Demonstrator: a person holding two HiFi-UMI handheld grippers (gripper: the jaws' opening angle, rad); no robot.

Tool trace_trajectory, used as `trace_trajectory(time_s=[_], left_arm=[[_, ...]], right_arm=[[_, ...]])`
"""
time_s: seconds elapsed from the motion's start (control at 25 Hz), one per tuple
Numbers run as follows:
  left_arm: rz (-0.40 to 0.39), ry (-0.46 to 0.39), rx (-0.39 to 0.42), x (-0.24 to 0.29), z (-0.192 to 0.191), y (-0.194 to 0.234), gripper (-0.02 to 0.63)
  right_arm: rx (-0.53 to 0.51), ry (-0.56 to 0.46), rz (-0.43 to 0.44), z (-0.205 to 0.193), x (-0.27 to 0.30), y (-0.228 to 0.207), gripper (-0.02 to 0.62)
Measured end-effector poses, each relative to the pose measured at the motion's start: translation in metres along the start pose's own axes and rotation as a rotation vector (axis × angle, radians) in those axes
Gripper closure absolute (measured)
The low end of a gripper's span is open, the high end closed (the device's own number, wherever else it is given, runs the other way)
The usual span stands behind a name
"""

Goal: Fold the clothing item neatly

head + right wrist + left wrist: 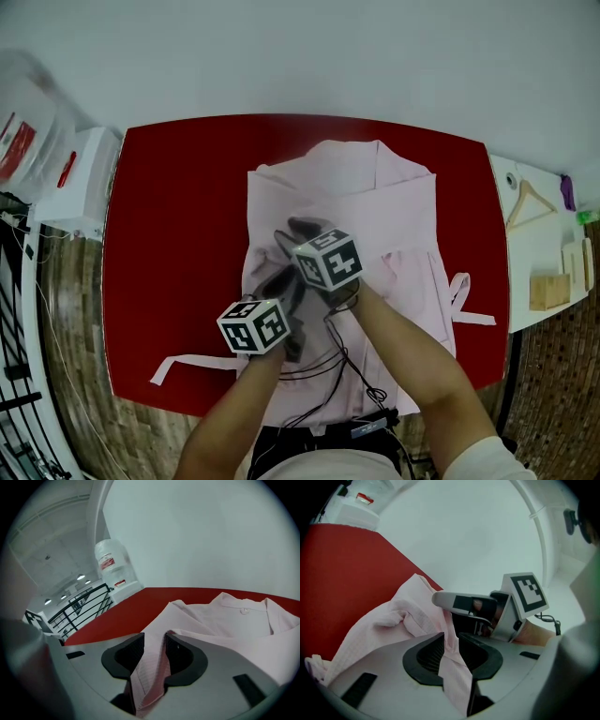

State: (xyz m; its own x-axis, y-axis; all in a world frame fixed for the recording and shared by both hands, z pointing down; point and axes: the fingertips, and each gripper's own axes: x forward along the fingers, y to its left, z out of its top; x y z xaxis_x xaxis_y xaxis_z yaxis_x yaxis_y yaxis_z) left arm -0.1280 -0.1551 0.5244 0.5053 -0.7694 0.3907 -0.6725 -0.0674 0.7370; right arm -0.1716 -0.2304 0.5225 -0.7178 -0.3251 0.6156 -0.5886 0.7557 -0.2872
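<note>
A pale pink robe-like garment (pixel 394 216) lies spread on the red table (pixel 178 244), collar at the far side. Both grippers hover over its middle, close together. My left gripper (pixel 279 267) stands open, with a fold of the pink cloth (pixel 389 625) running loosely between its jaws (pixel 451 639). My right gripper (pixel 295 230) is just beyond it and also open; a doubled pink fold (pixel 150 667) lies slack in the gap of its jaws (pixel 154 641). The collar and a button (pixel 243 611) show ahead of the right gripper. The right gripper's marker cube (pixel 527 592) shows in the left gripper view.
A pink belt tie (pixel 187 364) trails at the table's near left, another tie (pixel 469 314) at the right edge. A white side table (pixel 539 244) holds a hanger (pixel 530 202) and a wooden box (pixel 548 291). A water jug (pixel 23 122) stands left. Cables (pixel 347 375) hang by my arms.
</note>
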Motion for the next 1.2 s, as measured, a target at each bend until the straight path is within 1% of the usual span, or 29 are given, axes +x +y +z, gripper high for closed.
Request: trace_trajectory(time_s=[0.12,0.24,0.36,0.52,0.76,0.92,1.0,1.08,1.2], left_arm=[[-0.003,0.013,-0.018,-0.002,-0.004,0.002,0.531],[-0.006,0.029,-0.032,-0.002,-0.007,0.005,0.531],[-0.010,0.038,-0.035,-0.002,-0.008,0.006,0.531],[-0.014,0.042,-0.044,-0.003,-0.008,0.008,0.531],[-0.036,0.033,-0.025,-0.008,-0.001,0.001,0.531],[-0.096,0.028,0.010,-0.014,0.003,-0.012,0.533],[-0.122,0.026,0.032,-0.018,0.005,-0.019,0.566],[-0.152,0.028,0.054,-0.020,0.005,-0.027,0.587],[-0.204,0.042,0.078,-0.021,0.000,-0.043,0.598]], right_arm=[[-0.054,0.036,0.005,-0.005,0.004,0.008,0.472],[-0.079,0.071,-0.020,-0.011,0.008,0.007,0.472],[-0.033,0.081,-0.038,-0.014,0.007,0.003,0.470],[0.059,0.082,-0.017,-0.016,0.003,0.001,0.459],[0.091,0.024,-0.030,-0.007,-0.016,-0.001,0.459],[0.067,-0.021,-0.094,-0.005,-0.043,-0.007,0.460],[0.070,-0.033,-0.123,-0.009,-0.057,-0.012,0.460],[0.090,-0.037,-0.154,-0.017,-0.073,-0.020,0.461],[0.136,-0.044,-0.213,-0.035,-0.100,-0.035,0.465]])
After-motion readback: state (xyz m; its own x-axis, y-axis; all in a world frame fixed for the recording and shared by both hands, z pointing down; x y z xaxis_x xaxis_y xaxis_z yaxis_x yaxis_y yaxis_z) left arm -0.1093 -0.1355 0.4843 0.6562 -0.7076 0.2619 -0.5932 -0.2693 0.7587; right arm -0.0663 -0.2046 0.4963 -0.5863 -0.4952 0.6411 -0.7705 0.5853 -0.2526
